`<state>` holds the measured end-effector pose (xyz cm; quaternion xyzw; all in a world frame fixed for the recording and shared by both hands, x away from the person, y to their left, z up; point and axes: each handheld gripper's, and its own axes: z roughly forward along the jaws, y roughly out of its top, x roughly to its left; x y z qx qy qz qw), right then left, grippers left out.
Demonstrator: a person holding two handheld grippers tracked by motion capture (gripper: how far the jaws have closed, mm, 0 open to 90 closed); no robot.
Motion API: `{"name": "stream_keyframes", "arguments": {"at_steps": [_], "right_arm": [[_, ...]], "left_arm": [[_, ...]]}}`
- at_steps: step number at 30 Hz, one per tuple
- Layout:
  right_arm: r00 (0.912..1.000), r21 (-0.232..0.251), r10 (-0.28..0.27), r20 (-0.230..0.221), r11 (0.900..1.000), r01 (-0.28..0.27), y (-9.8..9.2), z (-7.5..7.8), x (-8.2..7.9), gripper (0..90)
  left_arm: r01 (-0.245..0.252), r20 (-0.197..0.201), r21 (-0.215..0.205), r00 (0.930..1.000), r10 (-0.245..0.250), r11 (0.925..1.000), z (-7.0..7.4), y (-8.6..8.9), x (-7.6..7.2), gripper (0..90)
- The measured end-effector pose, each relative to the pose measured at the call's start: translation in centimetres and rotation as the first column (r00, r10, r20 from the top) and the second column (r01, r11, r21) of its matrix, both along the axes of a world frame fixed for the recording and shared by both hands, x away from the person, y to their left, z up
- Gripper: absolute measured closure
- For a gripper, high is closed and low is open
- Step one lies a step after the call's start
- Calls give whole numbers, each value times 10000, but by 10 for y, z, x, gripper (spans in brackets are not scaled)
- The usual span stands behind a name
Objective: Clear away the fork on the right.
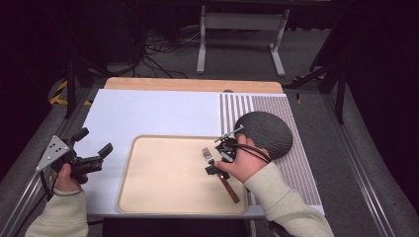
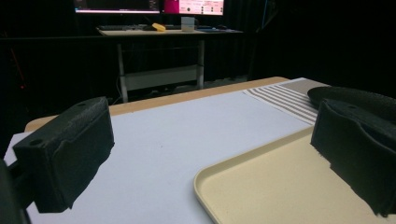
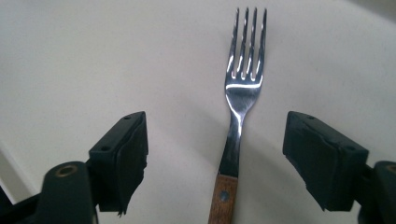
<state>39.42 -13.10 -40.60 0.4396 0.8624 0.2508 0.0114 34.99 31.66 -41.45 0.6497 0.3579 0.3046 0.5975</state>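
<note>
Fork [image 3: 243, 100] lies flat on the beige tray [image 1: 163, 197], near its right edge, between the spread jaws of the right claw [image 3: 215, 158], neither jaw touching it. Left claw [image 1: 94, 148] hovers apart over the white worktop [image 1: 158, 111], holding nothing.

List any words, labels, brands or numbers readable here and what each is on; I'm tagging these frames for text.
Nothing can be read as text.
The monitors in the left gripper view glow with coloured content, too small and blurred to read.
The fork, tray, dark round mat and striped placemat carry no visible lettering.
</note>
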Motion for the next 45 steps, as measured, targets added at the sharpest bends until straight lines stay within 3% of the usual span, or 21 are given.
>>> {"name": "stream_keyframes", "arguments": {"at_steps": [8,14,17,23,24,26,28,33,38,45], "right_arm": [[9890,-241,1035,1059,9945,-1015,6,3,2,184],[9576,-290,2164,1902,9762,-2148,12,4,10,201],[9527,-184,2311,1973,9725,-2321,15,3,12,237],[9380,105,2621,2268,9624,-2714,23,0,19,371],[9364,152,2660,2288,9609,-2766,24,0,20,438],[9239,-62,3000,2375,9516,-3074,26,-2,24,548],[9184,-156,3103,2456,9485,-3163,27,-4,25,617],[9134,-236,3004,2746,9518,-3060,29,-8,30,777],[9116,-279,3146,2646,9474,-3189,31,-17,33,892],[9097,-502,3257,2576,9447,-3240,33,-27,37,897]], "left_arm": [[2,2,2,10000,-2,10000,0,0,0,0],[38,39,6,10000,-38,10000,0,0,0,0],[40,32,-14,10000,-40,10000,0,0,0,0],[39,41,-14,10000,-39,10000,0,1,0,0],[43,39,-12,10000,-43,10000,0,1,0,0],[52,45,6,10000,-52,10000,0,1,0,0],[38,34,-28,10000,-38,10000,0,1,0,0],[32,61,-17,10000,-32,10000,0,2,0,0],[34,49,-53,10000,-34,10000,0,2,0,0],[32,43,-69,10000,-31,10000,0,2,0,0]]}}
